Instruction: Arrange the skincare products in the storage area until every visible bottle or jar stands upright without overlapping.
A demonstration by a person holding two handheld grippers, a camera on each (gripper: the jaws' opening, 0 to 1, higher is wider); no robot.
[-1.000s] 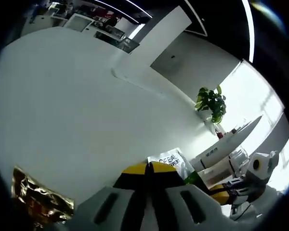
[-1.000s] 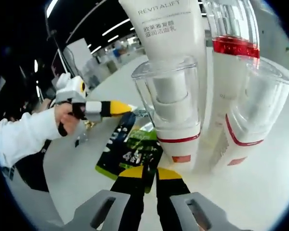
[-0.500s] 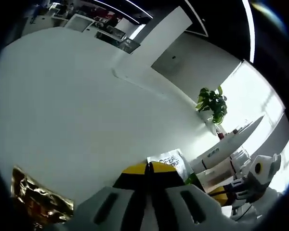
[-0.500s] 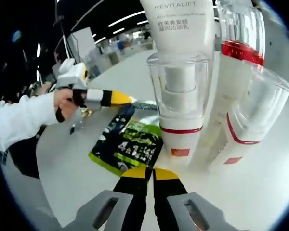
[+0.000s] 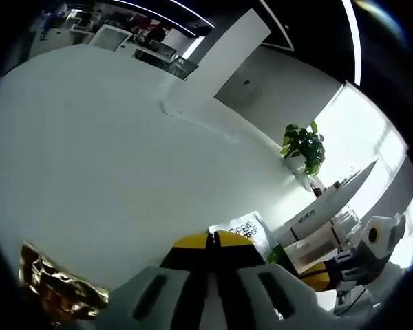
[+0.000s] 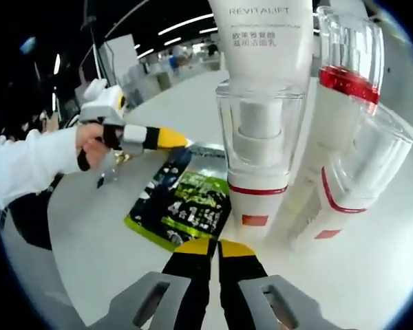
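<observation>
— White surface (image 6: 399,261), wide and glossy. Bottles?

— Clustered upright just ahead of the right tongs (image 6: 207,245): tall tube (image 6: 268,41), clear-capped pump bottle (image 6: 258,165), two more behind. Green sachet (image 6: 182,206) lying flat beside them.

— Tongs?

— Right pair pressed shut, holding nothing. Left tongs (image 5: 211,238) likewise closed and empty, well apart over bare white.

— Handling?

— Probably light, smooth, top-heavy plastic; likely slippery. Best gripped low on the body, below the cap.
</observation>
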